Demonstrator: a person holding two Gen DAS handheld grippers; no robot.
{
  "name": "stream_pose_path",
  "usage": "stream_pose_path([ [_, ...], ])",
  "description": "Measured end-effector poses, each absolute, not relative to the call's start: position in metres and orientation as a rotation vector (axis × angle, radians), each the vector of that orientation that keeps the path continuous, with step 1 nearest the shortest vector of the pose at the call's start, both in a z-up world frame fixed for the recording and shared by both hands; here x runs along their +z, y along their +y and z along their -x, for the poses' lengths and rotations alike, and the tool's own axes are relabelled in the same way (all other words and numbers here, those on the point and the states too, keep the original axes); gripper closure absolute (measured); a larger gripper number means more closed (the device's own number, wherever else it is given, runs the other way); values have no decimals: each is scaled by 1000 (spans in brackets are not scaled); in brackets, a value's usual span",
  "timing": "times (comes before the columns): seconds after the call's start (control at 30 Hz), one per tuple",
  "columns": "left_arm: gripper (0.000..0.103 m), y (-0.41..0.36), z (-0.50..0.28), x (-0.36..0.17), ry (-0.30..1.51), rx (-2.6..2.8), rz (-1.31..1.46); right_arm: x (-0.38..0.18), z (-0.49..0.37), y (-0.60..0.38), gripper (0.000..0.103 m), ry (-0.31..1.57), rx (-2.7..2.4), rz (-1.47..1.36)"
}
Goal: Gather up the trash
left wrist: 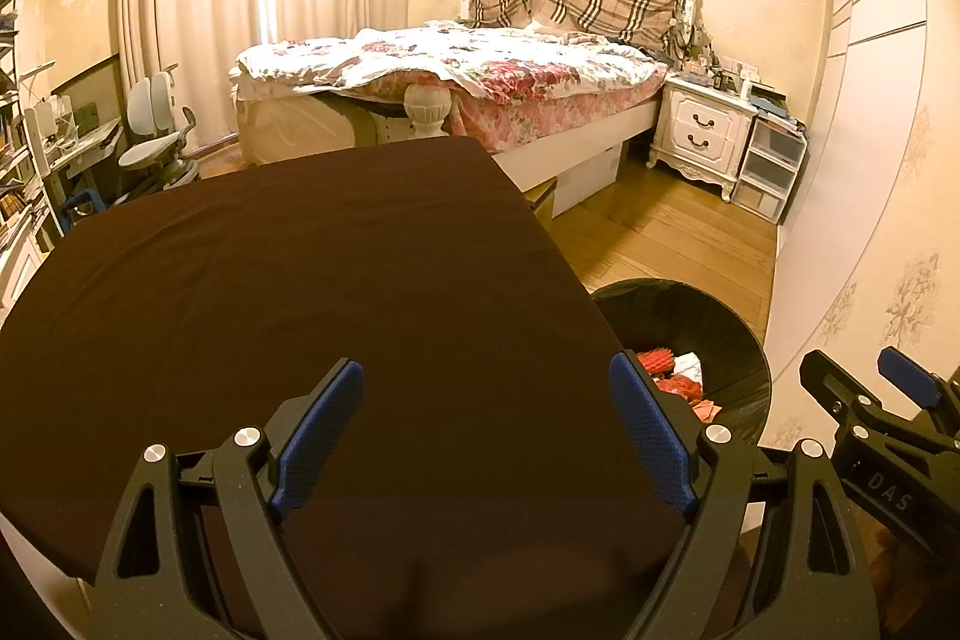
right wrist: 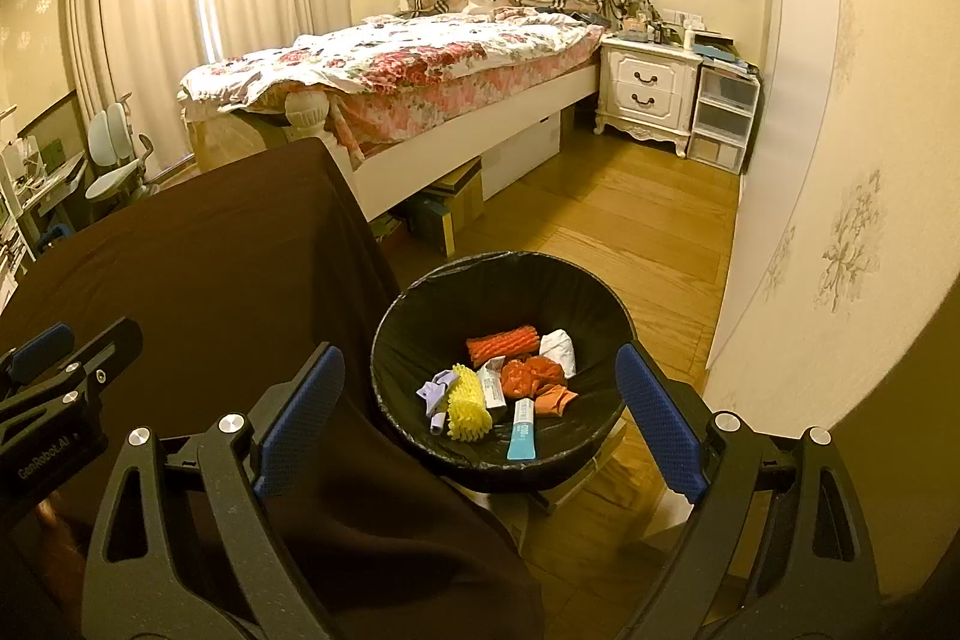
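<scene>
**Trash in the bin, counter bare**

Your left tongs [left wrist: 486, 436] hang right in front of the lens, jaws spread wide, nothing between them, only the brown cloth of the counter [left wrist: 300, 280] underneath. And that counter shows no litter anywhere in view! Over to your right tongs [right wrist: 480, 418], jaws just as wide and just as empty, poised above the black-lined bin [right wrist: 396, 340] standing on the floor beside the counter's edge. Look inside: the trash [right wrist: 510, 382] is piled at the bottom, with an orange foam net, a yellow one, a blue tube, a white wad and red scraps. From here the collecting looks done, or nearly; whether more lies outside these views, you can't tell.
</scene>
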State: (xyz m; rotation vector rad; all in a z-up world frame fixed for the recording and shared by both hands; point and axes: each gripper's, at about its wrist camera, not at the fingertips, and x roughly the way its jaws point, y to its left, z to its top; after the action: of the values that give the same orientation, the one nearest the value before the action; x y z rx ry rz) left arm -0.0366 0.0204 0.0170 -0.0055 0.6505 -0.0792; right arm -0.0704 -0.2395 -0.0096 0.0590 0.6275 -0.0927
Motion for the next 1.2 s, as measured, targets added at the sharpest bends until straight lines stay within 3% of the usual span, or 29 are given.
stream_pose_path([
  [1.2, 19, 22, 34, 20, 651, -78, 5, -9, 69, -241, 13, 630, -94, -59],
])
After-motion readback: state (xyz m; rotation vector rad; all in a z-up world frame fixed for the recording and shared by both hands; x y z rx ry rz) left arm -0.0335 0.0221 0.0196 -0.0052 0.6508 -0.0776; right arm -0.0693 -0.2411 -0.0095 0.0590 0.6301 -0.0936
